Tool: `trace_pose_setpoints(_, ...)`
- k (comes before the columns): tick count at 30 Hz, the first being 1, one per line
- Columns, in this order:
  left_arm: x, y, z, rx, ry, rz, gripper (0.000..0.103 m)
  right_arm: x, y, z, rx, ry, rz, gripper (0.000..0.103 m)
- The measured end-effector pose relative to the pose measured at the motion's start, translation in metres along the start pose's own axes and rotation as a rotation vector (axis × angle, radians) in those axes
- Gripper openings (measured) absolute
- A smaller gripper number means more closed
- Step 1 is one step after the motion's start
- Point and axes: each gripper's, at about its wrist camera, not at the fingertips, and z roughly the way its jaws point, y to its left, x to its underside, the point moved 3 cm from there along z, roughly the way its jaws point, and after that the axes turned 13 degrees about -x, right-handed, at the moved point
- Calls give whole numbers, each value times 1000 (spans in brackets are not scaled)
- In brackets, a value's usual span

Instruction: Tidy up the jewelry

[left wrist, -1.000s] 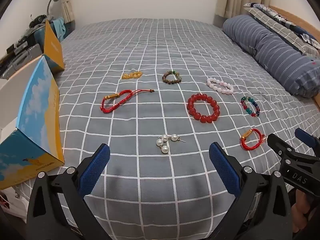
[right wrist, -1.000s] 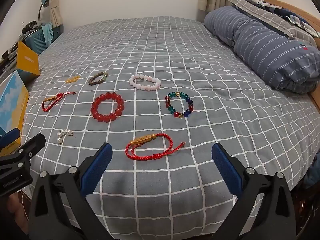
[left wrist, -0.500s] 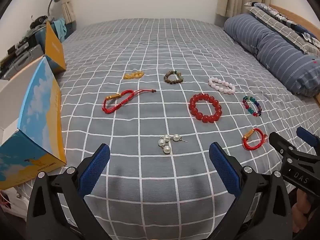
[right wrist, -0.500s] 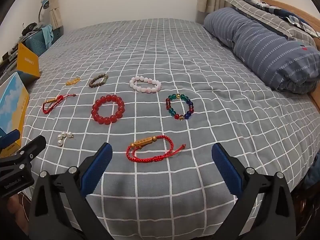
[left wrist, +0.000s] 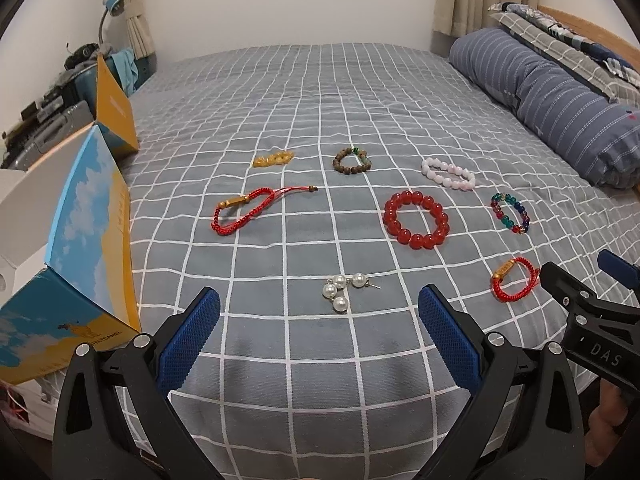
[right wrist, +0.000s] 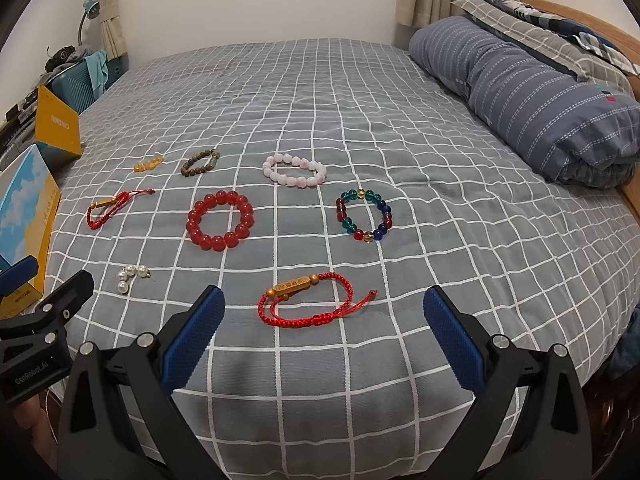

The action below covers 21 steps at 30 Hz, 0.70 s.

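Observation:
Several pieces of jewelry lie spread on a grey checked bedspread. My left gripper is open and empty, just short of the pearl earrings. My right gripper is open and empty, just short of a red cord bracelet with a gold tube. Farther off lie a red bead bracelet, a multicolour bead bracelet, a pink bead bracelet, a brown bead bracelet, an amber piece and a second red cord bracelet.
An open blue-and-yellow cardboard box stands at the bed's left edge, with a second yellow flap behind it. A rolled striped duvet lies along the right. Luggage and clutter sit left of the bed.
Both grippers have shifted slightly; the jewelry appears a little lower and nearer in both views. Nothing was taken hold of or moved.

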Motion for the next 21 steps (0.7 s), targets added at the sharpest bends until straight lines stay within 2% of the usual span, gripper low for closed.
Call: trace_pose_setpoints(21,1,3,0,10,6,-15,98,1,-4,-3,1,-8,20,96)
